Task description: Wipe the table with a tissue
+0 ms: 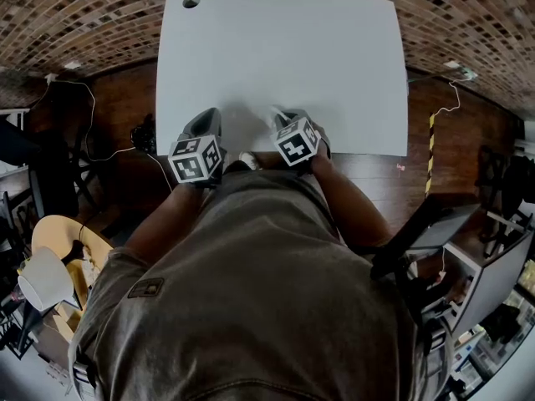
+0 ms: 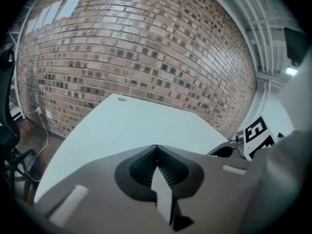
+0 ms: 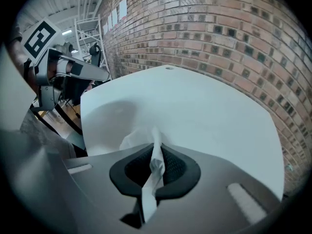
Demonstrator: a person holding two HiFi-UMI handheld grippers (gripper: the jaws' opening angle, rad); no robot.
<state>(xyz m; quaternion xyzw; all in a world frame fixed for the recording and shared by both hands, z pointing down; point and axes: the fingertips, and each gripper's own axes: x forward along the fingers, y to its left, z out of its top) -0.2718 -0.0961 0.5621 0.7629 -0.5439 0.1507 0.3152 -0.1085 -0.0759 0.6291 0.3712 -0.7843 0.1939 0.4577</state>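
The white table (image 1: 284, 48) fills the upper middle of the head view. Both grippers hover at its near edge, side by side. My right gripper (image 1: 284, 117) is shut on a white tissue (image 3: 156, 157). The tissue is pinched into a thin twist between the pads, and a crumpled part (image 3: 132, 139) bulges out ahead of the jaws just above the table (image 3: 195, 106). In the head view the tissue (image 1: 275, 113) shows as a small white tuft. My left gripper (image 2: 156, 147) is shut, with nothing seen between its pads, and hangs over the table's (image 2: 131, 126) near left part.
A round cable hole (image 1: 191, 2) sits in the table's far left corner. A brick wall (image 2: 146, 48) stands behind the far edge. Chairs (image 1: 58, 140) and cables lie on the wooden floor to the left, and a yellow-black striped bar (image 1: 431, 153) stands to the right.
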